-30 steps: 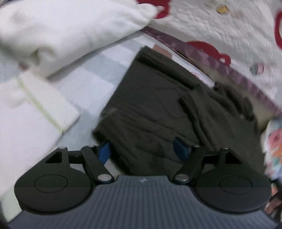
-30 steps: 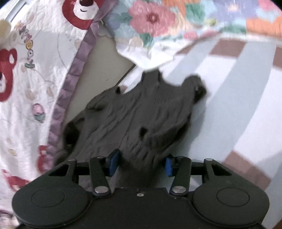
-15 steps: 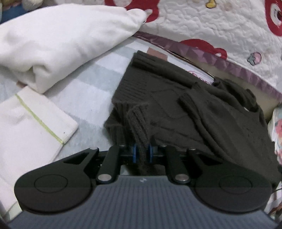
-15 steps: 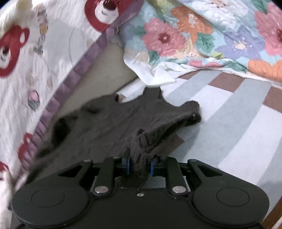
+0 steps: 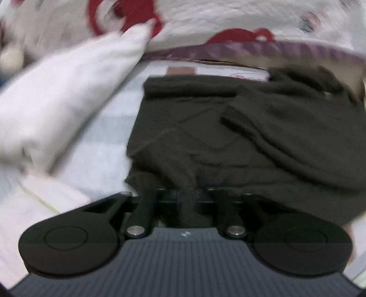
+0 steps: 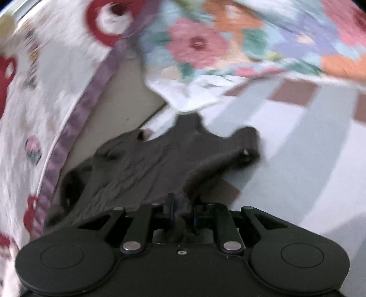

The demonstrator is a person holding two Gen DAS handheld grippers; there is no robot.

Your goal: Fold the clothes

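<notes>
A dark brown knitted sweater (image 5: 240, 137) lies partly folded on a striped bedsheet (image 5: 100, 146). My left gripper (image 5: 186, 202) is shut on a bunched fold of its near edge, and the cloth rises toward the jaws. In the right wrist view the same sweater (image 6: 164, 160) stretches from the bed's edge toward me. My right gripper (image 6: 183, 209) pinches a tuft of its knit; the jaws are still closing on it, pads pressed into the cloth. Both views are motion-blurred.
A white pillow (image 5: 68, 100) and a folded white cloth (image 5: 27, 205) lie left of the sweater. A white quilt with red bears (image 5: 228, 20) hangs behind it. A floral quilt (image 6: 240, 45) covers the far bed, with open striped sheet (image 6: 308, 148) to the right.
Both grippers went from open around the sweater's edge to shut on it. The left one then rolled and dragged its fold sideways; the right view shifted a little.
</notes>
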